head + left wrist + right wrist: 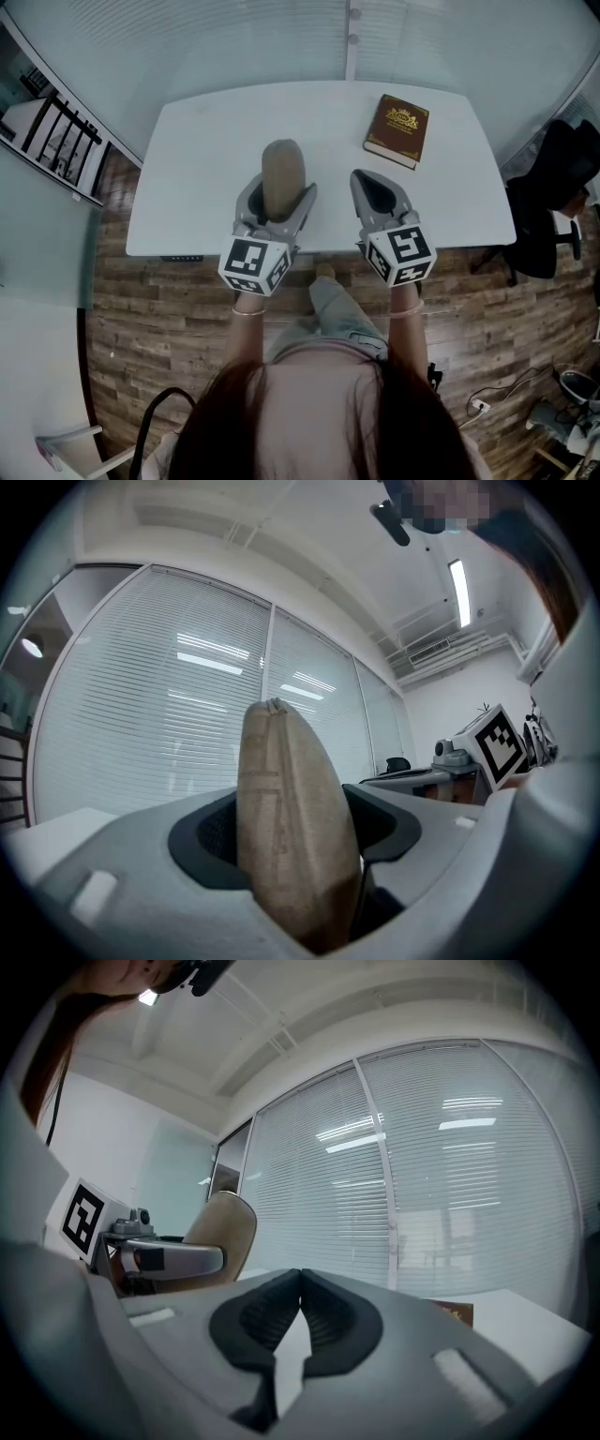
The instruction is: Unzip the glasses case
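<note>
A tan, oval glasses case [282, 178] sticks forward from my left gripper [278, 193], held above the white table [197, 169]. In the left gripper view the case [292, 827] stands on edge between the two dark pads, which press on its sides, and a seam runs along its top edge. My right gripper [373, 189] hangs beside it to the right, shut with nothing in it; its pads [323, 1321] meet at the tips. From the right gripper view the case [222, 1237] and the left gripper's jaw [173, 1260] show at the left.
A brown book with a gold emblem [397, 129] lies at the table's back right. A black office chair [553, 202] stands right of the table. Blinds cover the window wall behind. The person's legs and wooden floor are below the table's near edge.
</note>
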`<state>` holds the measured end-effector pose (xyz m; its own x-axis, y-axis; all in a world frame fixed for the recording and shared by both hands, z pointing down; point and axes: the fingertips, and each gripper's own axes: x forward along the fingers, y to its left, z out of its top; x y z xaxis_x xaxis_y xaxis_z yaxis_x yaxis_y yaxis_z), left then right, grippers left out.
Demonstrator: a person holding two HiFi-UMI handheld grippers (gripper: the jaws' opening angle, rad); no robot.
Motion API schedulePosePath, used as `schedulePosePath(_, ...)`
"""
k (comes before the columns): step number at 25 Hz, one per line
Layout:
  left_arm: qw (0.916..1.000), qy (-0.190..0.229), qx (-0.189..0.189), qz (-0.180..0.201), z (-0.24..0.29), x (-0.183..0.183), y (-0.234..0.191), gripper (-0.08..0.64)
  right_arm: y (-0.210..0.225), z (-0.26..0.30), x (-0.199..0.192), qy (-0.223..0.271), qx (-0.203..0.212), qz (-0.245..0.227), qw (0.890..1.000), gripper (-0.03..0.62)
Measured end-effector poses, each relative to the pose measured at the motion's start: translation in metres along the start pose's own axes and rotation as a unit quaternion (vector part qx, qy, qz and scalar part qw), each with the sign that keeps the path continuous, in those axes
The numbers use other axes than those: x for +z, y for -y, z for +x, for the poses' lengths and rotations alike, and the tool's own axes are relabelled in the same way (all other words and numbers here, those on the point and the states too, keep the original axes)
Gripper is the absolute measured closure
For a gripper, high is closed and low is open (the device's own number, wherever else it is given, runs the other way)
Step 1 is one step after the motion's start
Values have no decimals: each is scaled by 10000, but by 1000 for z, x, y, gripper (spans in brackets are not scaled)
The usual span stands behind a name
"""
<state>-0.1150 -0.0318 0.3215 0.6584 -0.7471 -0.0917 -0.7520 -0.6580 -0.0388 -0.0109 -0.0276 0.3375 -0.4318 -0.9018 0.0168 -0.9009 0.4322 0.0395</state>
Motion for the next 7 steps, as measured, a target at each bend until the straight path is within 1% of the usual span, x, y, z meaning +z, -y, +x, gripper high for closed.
schedulePosePath(7, 10000, 70, 18, -39, 9, -1, -6, 261, 4, 5, 0, 12, -19, -47, 10000, 589)
